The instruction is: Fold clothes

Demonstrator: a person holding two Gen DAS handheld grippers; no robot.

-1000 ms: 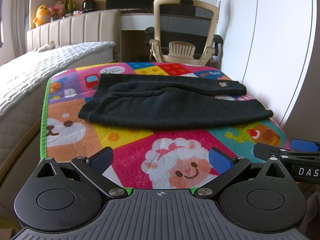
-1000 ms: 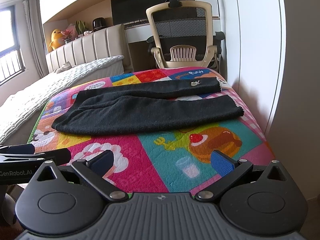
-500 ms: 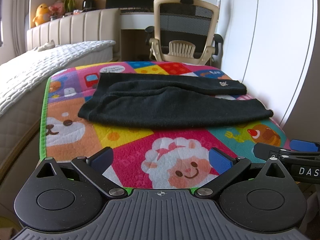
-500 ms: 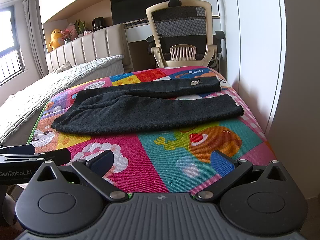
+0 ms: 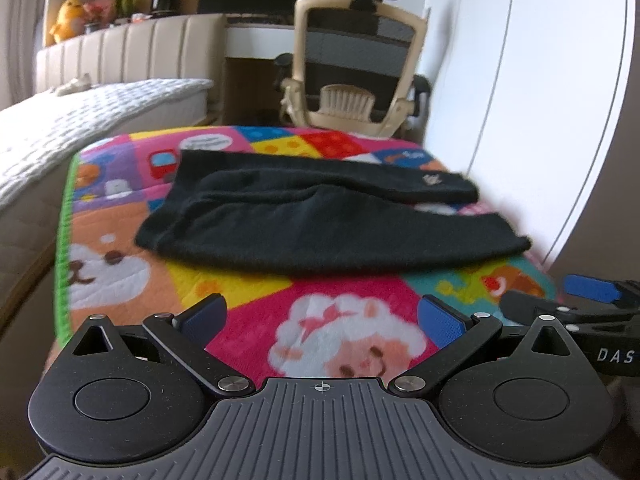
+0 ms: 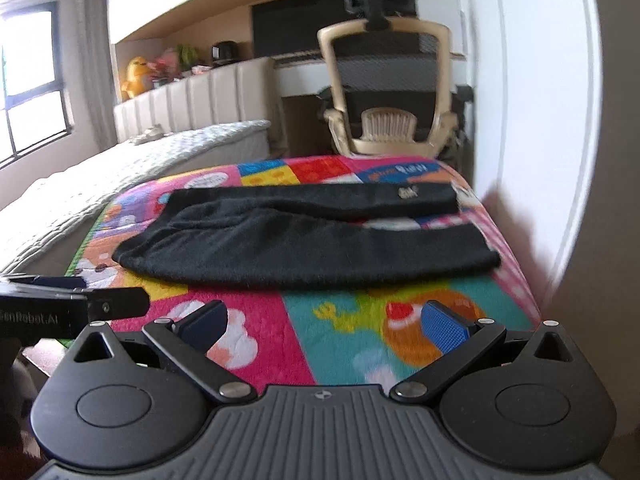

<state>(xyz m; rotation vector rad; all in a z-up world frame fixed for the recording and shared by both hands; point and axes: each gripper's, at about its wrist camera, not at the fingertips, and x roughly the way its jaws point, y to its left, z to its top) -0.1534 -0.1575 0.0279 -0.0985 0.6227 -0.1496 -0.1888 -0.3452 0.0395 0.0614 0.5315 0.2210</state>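
A black pair of trousers (image 5: 320,216) (image 6: 312,236) lies flat across a colourful cartoon play mat (image 5: 344,336) (image 6: 340,336), its legs running left to right, a small pale logo on the far leg. My left gripper (image 5: 322,316) hovers open over the mat's near edge, short of the trousers, nothing between its blue pads. My right gripper (image 6: 326,322) is open too, over the near right part of the mat, also empty. Each gripper shows at the edge of the other's view.
A beige office chair (image 5: 352,68) (image 6: 392,92) stands behind the mat's far end, before a desk. A white quilted bed (image 5: 72,120) (image 6: 100,184) runs along the left. A white wall or wardrobe (image 5: 520,80) closes the right side.
Both grippers have moved forward and slightly up towards the trousers; the now frames are motion-blurred. Both stay open and empty. The trousers have not moved.
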